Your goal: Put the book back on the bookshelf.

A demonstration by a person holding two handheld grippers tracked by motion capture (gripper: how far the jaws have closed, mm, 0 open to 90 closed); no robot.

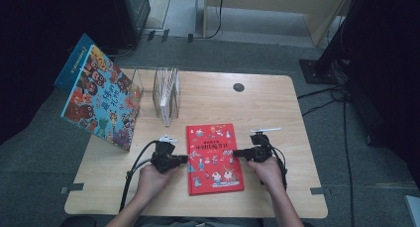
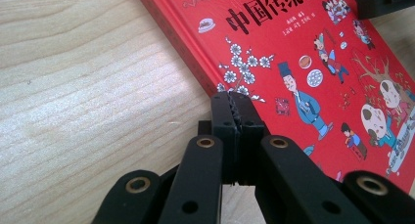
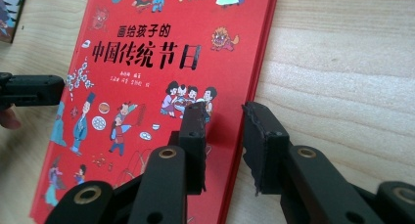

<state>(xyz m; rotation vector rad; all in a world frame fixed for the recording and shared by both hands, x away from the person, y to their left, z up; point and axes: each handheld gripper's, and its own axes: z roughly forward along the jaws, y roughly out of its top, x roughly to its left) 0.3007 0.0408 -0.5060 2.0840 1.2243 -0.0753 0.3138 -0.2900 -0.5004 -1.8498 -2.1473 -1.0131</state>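
With the red picture book (image 1: 214,158) flat near the bench's front edge, the left gripper (image 2: 234,111), jaws pressed together, braces its spine while the right gripper (image 3: 230,136), jaws spread astride the opposite edge, should pinch squarely before lifting.

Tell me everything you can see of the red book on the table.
The red book is a hardcover picture book with a glossy cover, black Chinese title characters and small cartoon figures. It lies flat and closed, cover up, on the near middle of the wooden table. The left claw, jaws shut, meets its left edge. The right claw straddles its right edge with jaws apart, one jaw over the cover and one over the wood; whether either jaw touches it is unclear.
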